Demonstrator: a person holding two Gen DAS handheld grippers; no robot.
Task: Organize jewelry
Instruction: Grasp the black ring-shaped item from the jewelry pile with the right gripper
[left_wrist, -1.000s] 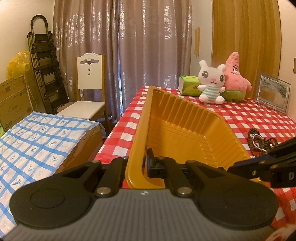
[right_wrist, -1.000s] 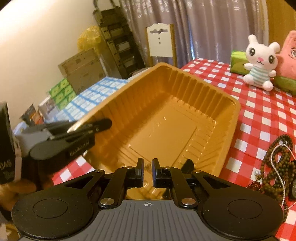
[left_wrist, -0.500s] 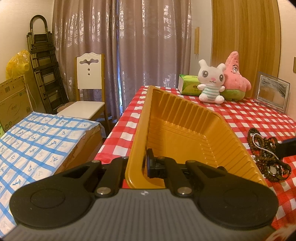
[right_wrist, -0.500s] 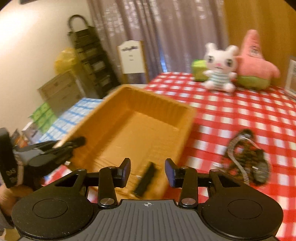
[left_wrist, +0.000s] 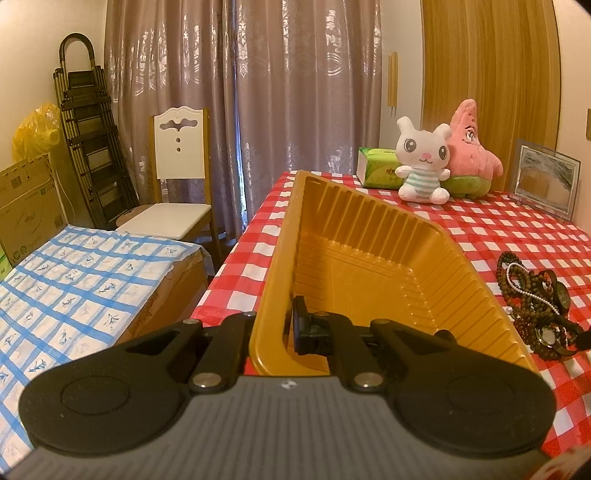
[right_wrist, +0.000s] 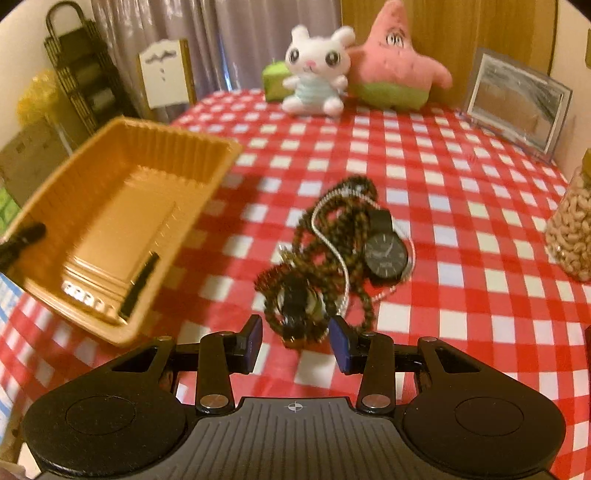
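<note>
From the left wrist, the left gripper has its fingers clamped on the near wall of the orange tray, whose floor looks bare; the jewelry pile lies on the checkered surface right of it.

From the right wrist, a dark slim bar lies inside the tray. The right gripper hovers over the pile, fingers parted, holding nothing. Only here appear the black watch face and a jar of cashews.
</note>
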